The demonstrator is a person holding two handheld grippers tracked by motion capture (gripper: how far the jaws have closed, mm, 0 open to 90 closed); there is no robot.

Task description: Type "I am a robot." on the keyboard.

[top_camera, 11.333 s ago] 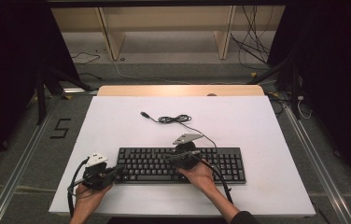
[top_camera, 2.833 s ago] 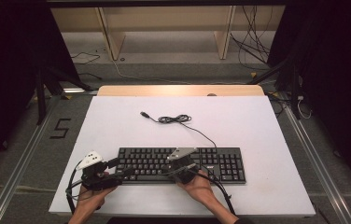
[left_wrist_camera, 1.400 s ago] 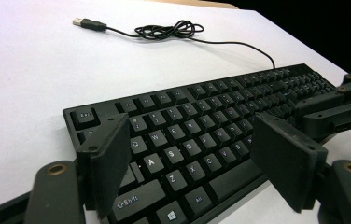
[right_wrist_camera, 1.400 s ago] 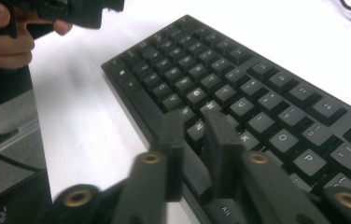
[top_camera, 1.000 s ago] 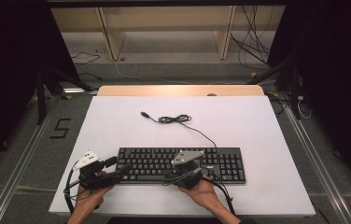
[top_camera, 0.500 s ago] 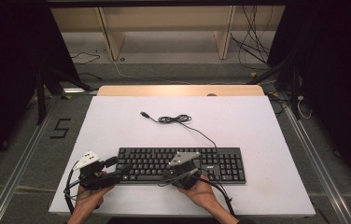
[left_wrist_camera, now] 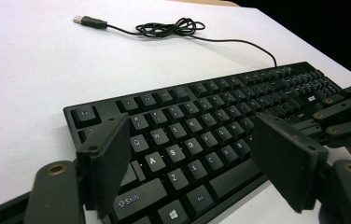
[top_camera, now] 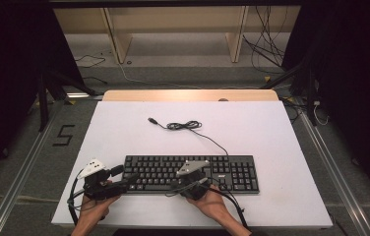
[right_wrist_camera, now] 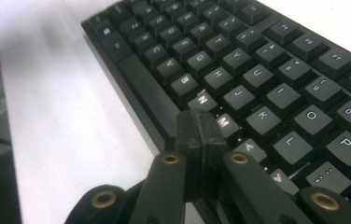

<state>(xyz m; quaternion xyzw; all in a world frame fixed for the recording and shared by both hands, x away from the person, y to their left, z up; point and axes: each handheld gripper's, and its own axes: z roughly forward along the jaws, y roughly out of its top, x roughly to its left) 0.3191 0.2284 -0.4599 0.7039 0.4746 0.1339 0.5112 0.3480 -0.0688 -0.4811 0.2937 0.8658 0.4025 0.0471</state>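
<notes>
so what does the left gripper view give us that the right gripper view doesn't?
Left gripper view: the open left claw over the keyboard's left end, plus the coiled cable and its USB plug on the white table.
Right gripper view: the shut right claw by the N and M keys.
Both: the black keyboard and the white table.

Wide open white surface (top_camera: 124, 132) behind the keyboard (top_camera: 232, 172), plenty of passage there. One snag: the coiled USB cable (top_camera: 185, 126) lies mid-surface, its lead running back to the keyboard's rear edge. Right of the keyboard, a bare strip. Along the near edge, the left gripper (top_camera: 124, 184) and right gripper (top_camera: 185, 186) crowd the keyboard's front.
</notes>
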